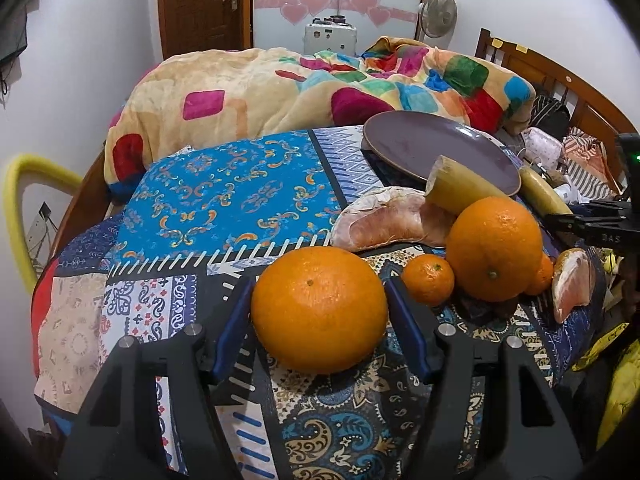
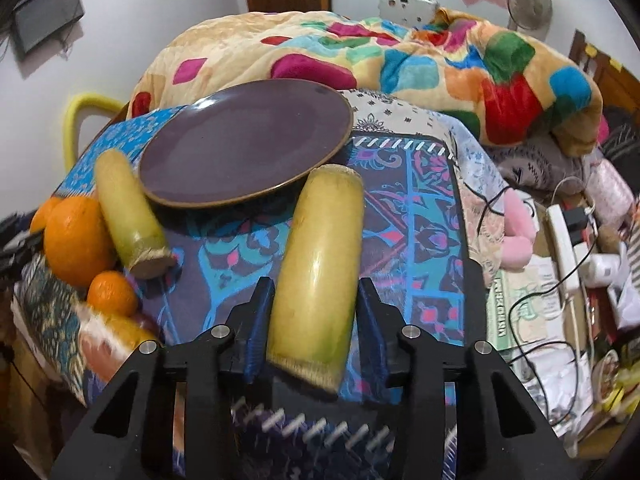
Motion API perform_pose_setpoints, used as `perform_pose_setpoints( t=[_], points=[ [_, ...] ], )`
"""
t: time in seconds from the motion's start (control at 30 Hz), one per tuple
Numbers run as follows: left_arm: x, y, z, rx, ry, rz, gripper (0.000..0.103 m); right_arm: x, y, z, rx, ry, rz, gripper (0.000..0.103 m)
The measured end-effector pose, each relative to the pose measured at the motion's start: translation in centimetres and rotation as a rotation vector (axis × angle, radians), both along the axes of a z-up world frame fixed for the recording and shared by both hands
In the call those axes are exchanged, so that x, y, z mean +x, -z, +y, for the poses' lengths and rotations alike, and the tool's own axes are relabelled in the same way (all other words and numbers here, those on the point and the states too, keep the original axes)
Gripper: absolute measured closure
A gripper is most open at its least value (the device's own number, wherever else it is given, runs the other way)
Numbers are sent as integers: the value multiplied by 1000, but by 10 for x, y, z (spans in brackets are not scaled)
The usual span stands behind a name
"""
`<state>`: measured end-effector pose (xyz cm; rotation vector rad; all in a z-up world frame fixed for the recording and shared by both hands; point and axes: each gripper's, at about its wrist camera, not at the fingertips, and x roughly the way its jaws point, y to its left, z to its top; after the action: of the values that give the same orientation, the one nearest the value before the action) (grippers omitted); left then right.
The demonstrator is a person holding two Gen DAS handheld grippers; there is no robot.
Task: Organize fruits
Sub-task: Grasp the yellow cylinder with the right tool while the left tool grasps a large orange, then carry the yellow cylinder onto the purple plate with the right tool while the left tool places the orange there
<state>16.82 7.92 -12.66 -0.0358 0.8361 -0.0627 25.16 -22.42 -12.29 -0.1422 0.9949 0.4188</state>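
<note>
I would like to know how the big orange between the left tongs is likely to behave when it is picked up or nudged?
The big orange is round and sits on soft patterned cloth, so a nudge would probably roll it. Its pebbled skin should give the blue pads fair grip. It looks firm and probably rather heavy for its size.

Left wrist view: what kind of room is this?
Most likely a bedroom at home. A wooden bed frame carries a rumpled patchwork blanket, a wooden door stands behind, and the fruit and a purple plate sit on a patterned cloth spread over the bed.
</note>
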Motion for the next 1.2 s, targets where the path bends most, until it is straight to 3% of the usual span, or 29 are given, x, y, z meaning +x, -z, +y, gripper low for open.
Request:
perform_pose_setpoints(
  t=[0.23,0.57,1.2],
  points=[
    [5,1,-3,24,3,-20,37,14,4,11,-36,22,-54,64],
    [8,-9,-8,37,-3,-55,38,1,-2,5,-30,14,-98,67],
    [29,-74,-44,29,39,-196,38,-3,-63,-2,27,10,-262,68]
  ],
)
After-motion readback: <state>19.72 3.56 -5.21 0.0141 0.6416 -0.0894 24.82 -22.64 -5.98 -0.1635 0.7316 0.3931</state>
